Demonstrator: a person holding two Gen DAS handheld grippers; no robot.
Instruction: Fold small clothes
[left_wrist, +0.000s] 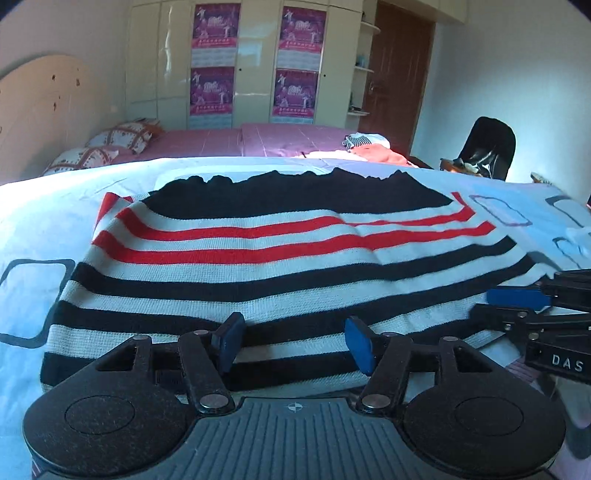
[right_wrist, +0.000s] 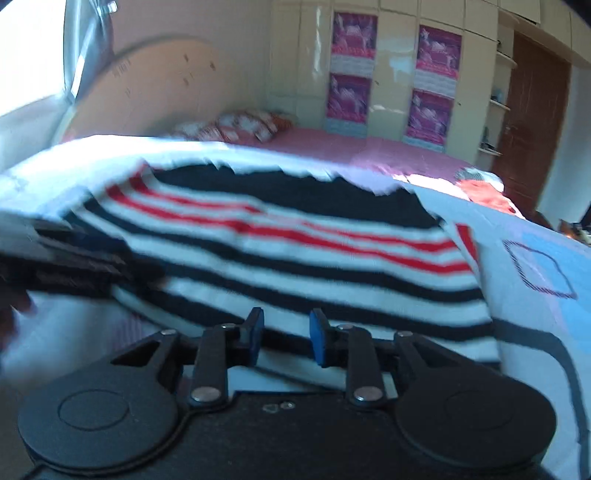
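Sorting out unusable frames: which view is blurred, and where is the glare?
Left wrist view: sharp; striped garment crisp, sunlight blown out on the pink bed. Right wrist view: motion-smeared garment and room, the right tool sharp, window washed out at left.

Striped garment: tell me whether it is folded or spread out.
Spread out. The striped garment lies flat across the bed cover, its stripes showing side to side; whether it is already folded double, cannot tell.

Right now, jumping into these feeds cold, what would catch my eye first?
The striped knit garment dominates: black, white and red bands, lying spread on the pale blue sheet in front of both cameras. The left gripper and right gripper sit open at its near hem. Behind, four pink posters hang on the wardrobe.
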